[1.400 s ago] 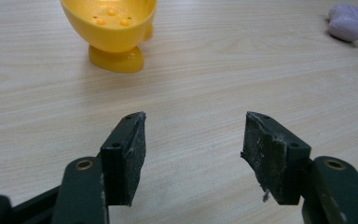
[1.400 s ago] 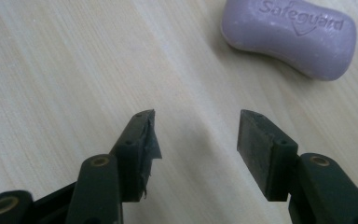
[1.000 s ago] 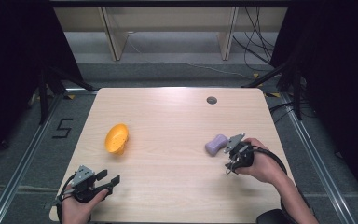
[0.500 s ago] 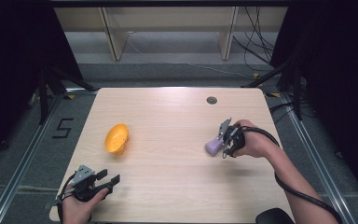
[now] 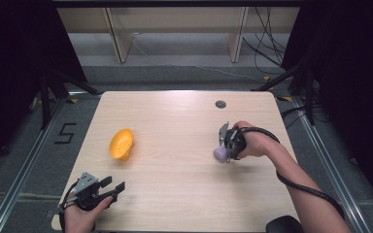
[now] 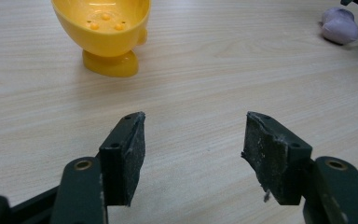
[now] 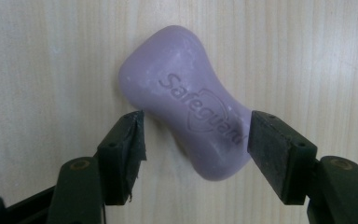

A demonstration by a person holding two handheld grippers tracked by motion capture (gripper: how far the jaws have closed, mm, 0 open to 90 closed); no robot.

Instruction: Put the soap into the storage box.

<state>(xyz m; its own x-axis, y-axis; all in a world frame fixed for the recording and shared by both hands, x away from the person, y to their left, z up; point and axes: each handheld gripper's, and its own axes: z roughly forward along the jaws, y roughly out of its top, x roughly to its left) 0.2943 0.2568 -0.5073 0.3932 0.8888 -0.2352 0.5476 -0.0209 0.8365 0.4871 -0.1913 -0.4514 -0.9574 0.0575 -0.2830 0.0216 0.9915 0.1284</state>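
Right gripper (image 7: 191,140) hangs over my purple waisted soap bar (image 7: 191,102) lying flat on the pale wooden table (image 5: 175,121); jaws have just been narrowing, straddling its near end, right pad about touching, left pad clear. No grip yet. Left gripper (image 6: 191,140) spread, idle. Yellow plastic soap holder (image 5: 121,143) well apart; pickup and transfer remain, I judge.

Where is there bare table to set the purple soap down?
The widest free patch is the middle of the light wooden table, between the yellow plastic soap dish and the purple soap bar. The far strip near the dark round hole is bare too. It is tight only at the right gripper.
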